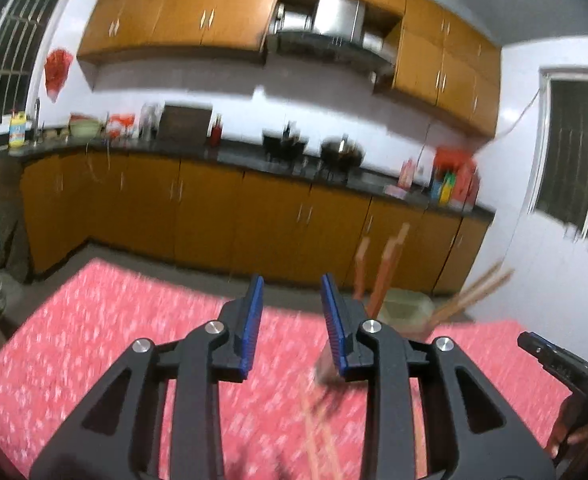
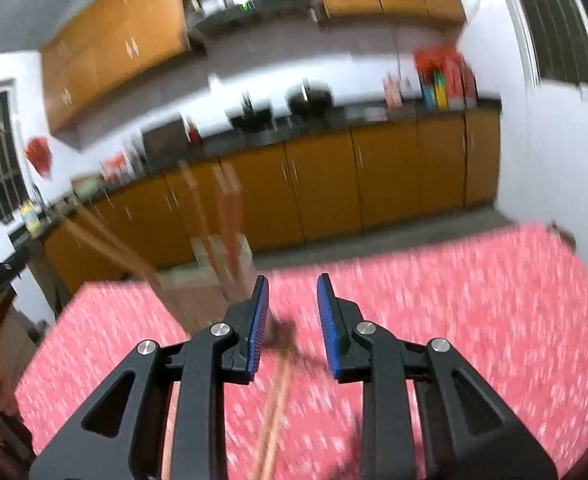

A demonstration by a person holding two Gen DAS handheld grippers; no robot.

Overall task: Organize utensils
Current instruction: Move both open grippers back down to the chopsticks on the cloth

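Chopsticks (image 2: 278,408) lie blurred on the red-patterned tablecloth (image 2: 473,320) beneath the right gripper (image 2: 292,328), near a clear holder (image 2: 214,264) (some utensils already stand inside). Both it and the left gripper (image 1: 292,324) stand parted, empty; slower, steadier descents should centre sticks between pads.

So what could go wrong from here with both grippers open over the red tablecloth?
1. The clear holder looks light and sits by the table's far edge; its utensils lean outward, so a nudge from either gripper could tip it over.
2. The chopsticks lie loose under the right gripper; they may roll or scatter if its open jaws close off-centre.
3. The left gripper has chopsticks below it too, and heavy blur makes alignment hard to judge.
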